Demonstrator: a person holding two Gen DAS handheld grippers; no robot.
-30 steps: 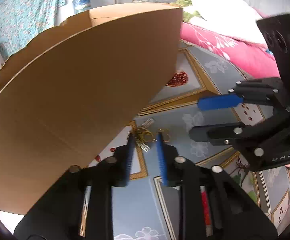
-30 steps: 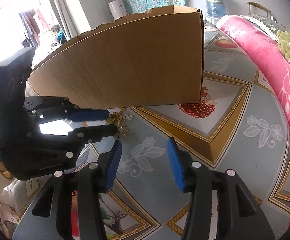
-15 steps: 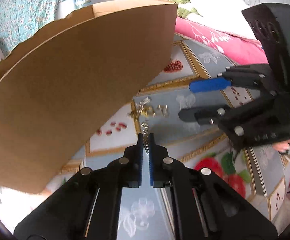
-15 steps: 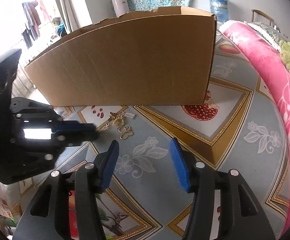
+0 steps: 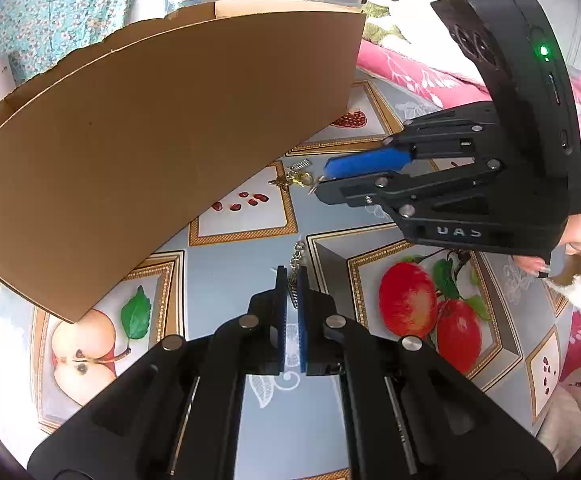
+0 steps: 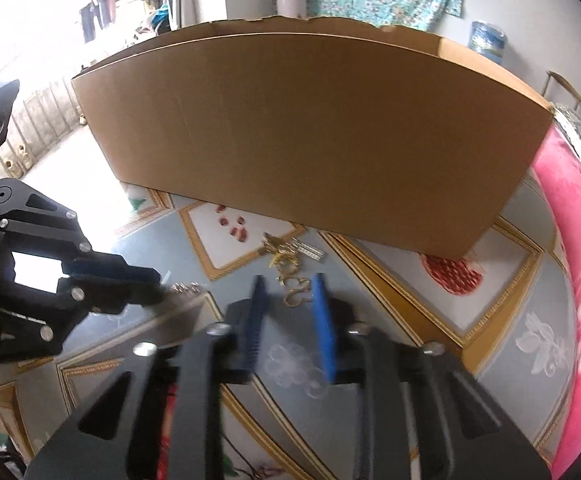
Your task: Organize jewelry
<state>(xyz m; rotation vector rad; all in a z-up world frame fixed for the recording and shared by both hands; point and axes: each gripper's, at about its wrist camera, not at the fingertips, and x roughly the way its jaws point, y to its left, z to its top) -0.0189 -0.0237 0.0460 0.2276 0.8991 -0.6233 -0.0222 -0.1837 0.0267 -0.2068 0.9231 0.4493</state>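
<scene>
My left gripper (image 5: 292,276) is shut on a thin silver chain (image 5: 297,254) and holds it above the fruit-print cloth; the chain sticks out past the blue pads. In the right wrist view the left gripper (image 6: 158,286) shows at the left with the chain's end (image 6: 184,288) beside its tips. A small heap of gold jewelry (image 5: 296,178) (image 6: 286,254) lies on the cloth by the cardboard box (image 5: 162,120) (image 6: 310,132). My right gripper (image 6: 288,290) is open, its blue pads straddling a gold ring piece (image 6: 296,294); in the left wrist view the right gripper (image 5: 324,178) sits at the heap.
The tall cardboard box stands just behind the jewelry. A pink blanket (image 6: 578,248) runs along the right edge of the cloth. The cloth (image 5: 250,216) has fruit panels with gold borders.
My left gripper closed on the chain and pulled back from the heap with it. My right gripper moved forward and left to the heap and narrowed its opening.
</scene>
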